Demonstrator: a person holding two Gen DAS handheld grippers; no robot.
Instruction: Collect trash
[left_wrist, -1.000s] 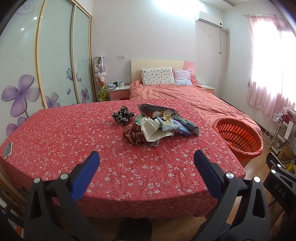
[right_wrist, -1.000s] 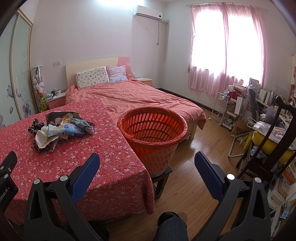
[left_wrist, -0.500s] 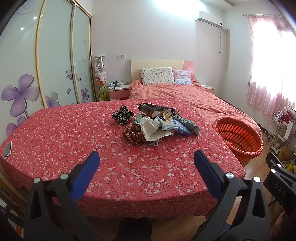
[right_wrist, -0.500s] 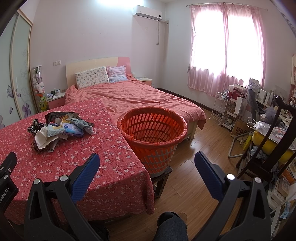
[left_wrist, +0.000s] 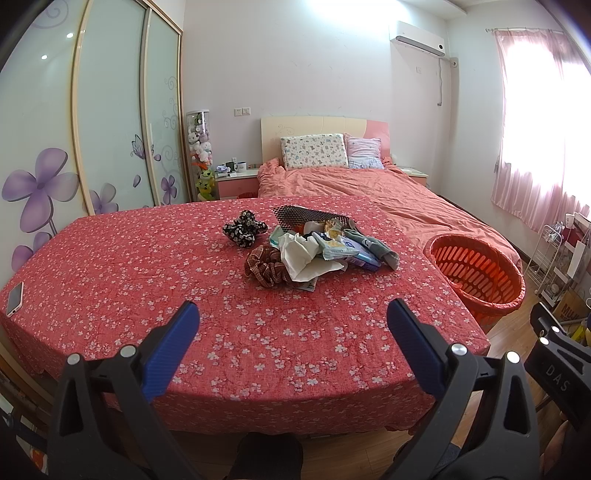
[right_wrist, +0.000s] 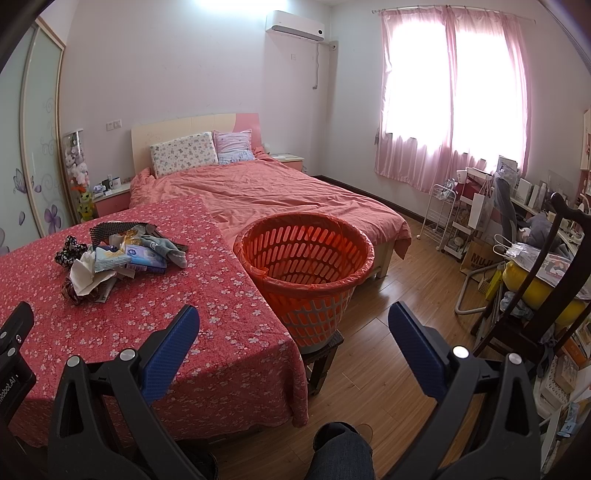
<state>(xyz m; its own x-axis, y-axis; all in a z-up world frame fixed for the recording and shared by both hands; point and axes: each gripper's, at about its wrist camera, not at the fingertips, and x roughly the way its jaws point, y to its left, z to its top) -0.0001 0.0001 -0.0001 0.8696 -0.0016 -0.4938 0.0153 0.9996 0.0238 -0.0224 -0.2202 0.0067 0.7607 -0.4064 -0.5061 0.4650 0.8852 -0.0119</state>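
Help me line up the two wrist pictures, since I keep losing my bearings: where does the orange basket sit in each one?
Left wrist view: the orange basket is at the right edge, past the table's right corner.
Right wrist view: the orange basket is near the centre, on a small stool against the table's edge.
Shared landmark: the pile of trash on the red floral tablecloth, left of the basket in both.

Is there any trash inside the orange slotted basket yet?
No, in the right wrist view the orange slotted plastic basket shows only its bare liner, while the heap of wrappers and tissues lies on the red floral tablecloth.
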